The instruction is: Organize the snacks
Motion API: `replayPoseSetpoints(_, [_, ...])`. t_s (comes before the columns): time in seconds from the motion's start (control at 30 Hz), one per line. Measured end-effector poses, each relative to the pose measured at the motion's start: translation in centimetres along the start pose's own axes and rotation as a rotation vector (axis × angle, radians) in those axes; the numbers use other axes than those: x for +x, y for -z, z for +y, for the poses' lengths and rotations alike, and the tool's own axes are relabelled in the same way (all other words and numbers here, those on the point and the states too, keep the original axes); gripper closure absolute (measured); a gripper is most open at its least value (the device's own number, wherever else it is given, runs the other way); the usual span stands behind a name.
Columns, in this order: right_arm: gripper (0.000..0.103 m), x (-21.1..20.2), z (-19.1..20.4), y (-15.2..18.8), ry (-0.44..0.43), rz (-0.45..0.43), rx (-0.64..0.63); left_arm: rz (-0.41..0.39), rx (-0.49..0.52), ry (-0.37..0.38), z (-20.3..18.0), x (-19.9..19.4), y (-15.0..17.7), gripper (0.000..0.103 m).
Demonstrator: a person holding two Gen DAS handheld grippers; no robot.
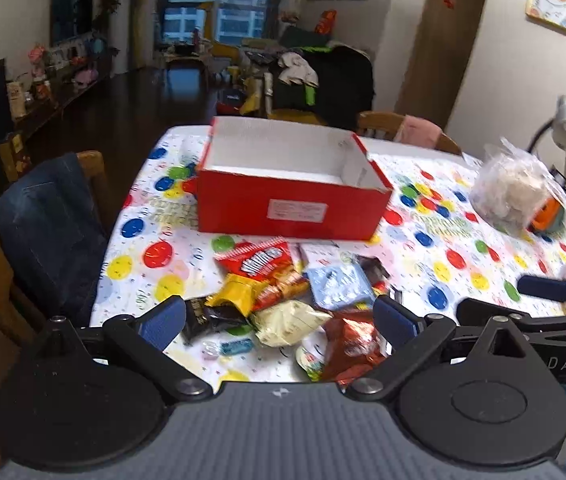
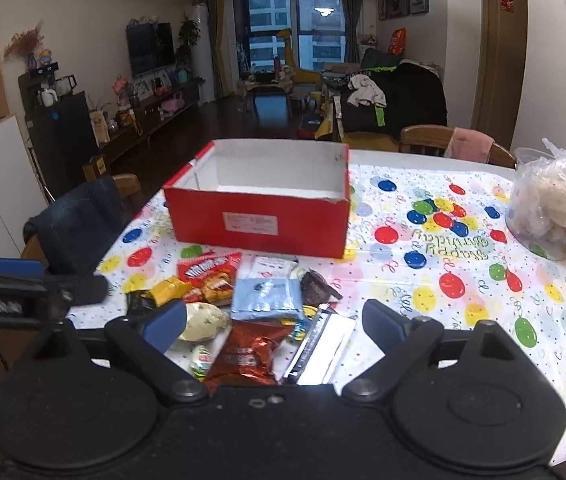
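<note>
Two grippers, left (image 1: 279,316) and right (image 2: 273,320), hang with jaws spread wide, nothing between the pads. We note the crinkly foil-and-plastic snack pile (image 2: 243,308) just beyond both, on the balloon-print tablecloth (image 2: 463,280). At 12 o'clock from it: a rectangular red cardboard box (image 2: 259,220), white inside.

On the worktop (image 2: 463,320) in front of me, the open box (image 2: 259,216) stands behind the heap of snack packets (image 2: 243,308), which lies nearest my tongs. A bag in a clear wrapper (image 2: 547,212) sits far right, well apart from both. A chair with a garment over its back (image 1: 43,232) stands at the worktop's left edge, and another chair (image 2: 455,142) behind its far side.
</note>
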State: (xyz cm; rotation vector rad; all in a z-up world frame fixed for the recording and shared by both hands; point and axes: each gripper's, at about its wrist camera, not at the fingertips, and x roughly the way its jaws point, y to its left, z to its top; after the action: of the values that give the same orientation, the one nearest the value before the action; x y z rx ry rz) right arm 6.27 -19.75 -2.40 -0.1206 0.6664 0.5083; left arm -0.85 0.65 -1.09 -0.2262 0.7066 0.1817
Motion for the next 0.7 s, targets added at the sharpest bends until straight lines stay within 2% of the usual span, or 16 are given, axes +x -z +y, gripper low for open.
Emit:
replayPoseSetpoints(0.1, [0.011,1.3,-1.2,0.4,0.018,0.030,0.028,-0.019,0.007,-0.038,0.5,0.6,0.0,0.002])
replayPoseSetpoints(0.2, [0.012,2.7,-2.4,1.0,0.032,0.067,0.047,0.001,0.026,-0.078,1.0,1.8,0.3,0.002])
replayPoseSetpoints(0.47, [0.018,6.6,-4.9,3.0,0.032,0.199,0.094,0.079,0.009,-0.052,1.1,4.9,1.3,0.003])
replayPoseSetpoints(0.6, [0.023,8.9,-5.7,3.5,0.031,0.251,0.099,0.091,0.053,-0.067,0.1,6.2,1.4,0.004])
replayPoseSetpoints(0.7, [0.024,10.2,-5.7,3.4,0.010,0.274,0.096,0.127,0.004,-0.061,0.2,7.4,0.8,0.007])
